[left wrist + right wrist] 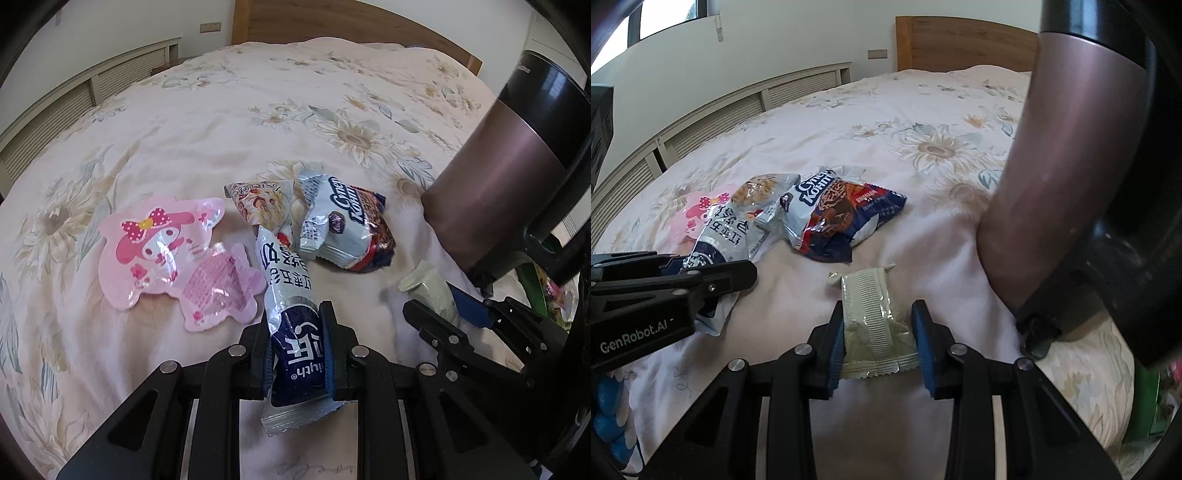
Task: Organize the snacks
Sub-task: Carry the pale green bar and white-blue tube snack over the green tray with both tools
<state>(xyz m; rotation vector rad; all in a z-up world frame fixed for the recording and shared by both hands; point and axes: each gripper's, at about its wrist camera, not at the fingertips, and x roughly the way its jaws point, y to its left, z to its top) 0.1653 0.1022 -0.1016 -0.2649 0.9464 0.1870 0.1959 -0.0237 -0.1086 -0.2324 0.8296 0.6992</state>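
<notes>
Left gripper (297,345) jaws clamp the blue-and-silver packet (291,325); right gripper (881,338) jaws pinch the green wafer (873,321). Lift both straight off the bed (221,110), clear of the near pile.

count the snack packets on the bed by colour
Pink character-shaped packets: 2
Silver and navy packet, in the left gripper: 1
Silver packet with a cereal picture: 1
Silver, navy and red biscuit packet: 1
Pale green packet, in the right gripper: 1
Total: 6

Pale green wafer packet (877,325) between right gripper (879,332) jaws on bedspread (886,122)
</notes>
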